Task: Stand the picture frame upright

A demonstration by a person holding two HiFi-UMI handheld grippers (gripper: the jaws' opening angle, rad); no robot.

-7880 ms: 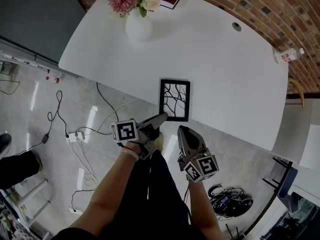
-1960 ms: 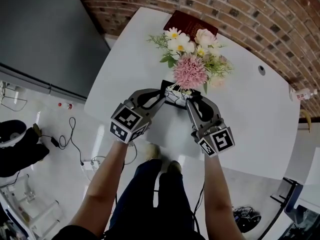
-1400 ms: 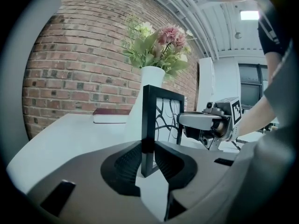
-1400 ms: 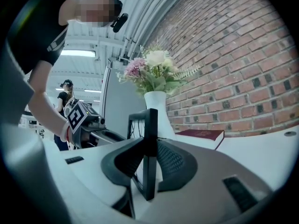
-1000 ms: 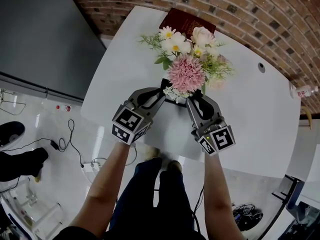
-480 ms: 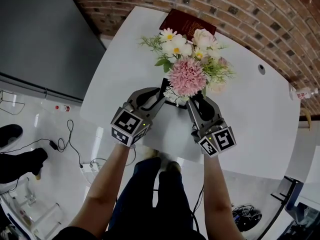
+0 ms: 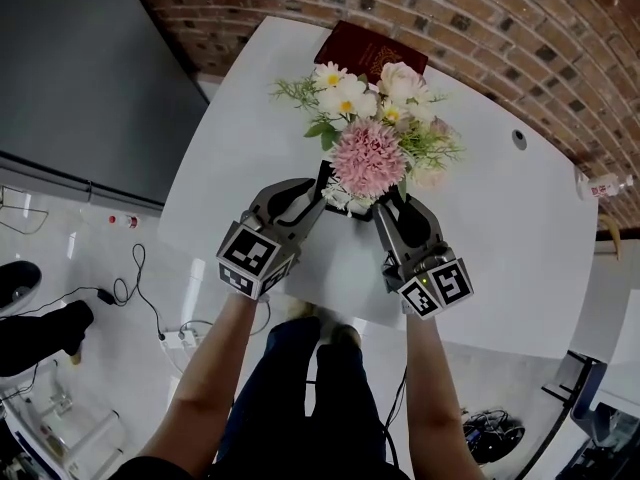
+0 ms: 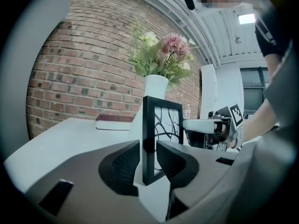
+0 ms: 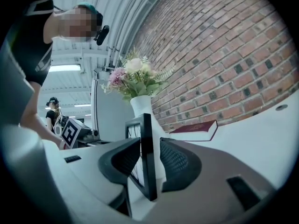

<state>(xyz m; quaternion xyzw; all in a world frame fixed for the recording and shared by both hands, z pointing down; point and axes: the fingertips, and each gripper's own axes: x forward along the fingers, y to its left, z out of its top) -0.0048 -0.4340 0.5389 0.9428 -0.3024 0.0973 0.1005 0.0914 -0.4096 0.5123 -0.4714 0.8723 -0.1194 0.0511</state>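
Observation:
The black picture frame (image 8: pixel 161 139) with a branch drawing stands upright on the white table (image 7: pixel 500 238), right in front of the white vase (image 8: pixel 154 85). From the head view the flowers (image 7: pixel 368 153) hide most of the frame (image 7: pixel 324 180). My left gripper (image 8: pixel 148 155) straddles the frame's left edge. Its jaws are opening and slim gaps show beside the edge. My right gripper (image 9: pixel 149 153) straddles the opposite edge of the frame (image 9: pixel 146 157). Its jaws are also opening and stand clear of the edge on one side.
A dark red book (image 7: pixel 370 51) lies behind the vase near the brick wall. A plastic bottle (image 7: pixel 600 183) lies at the table's far right. A cable hole (image 7: pixel 518 138) sits in the tabletop. Cables run over the floor at the left. A person stands in the background.
Several seconds ago the frame lay flat at the table's near edge; now it stands by the vase. Over the last second both grippers stayed at its side edges and hardly moved.

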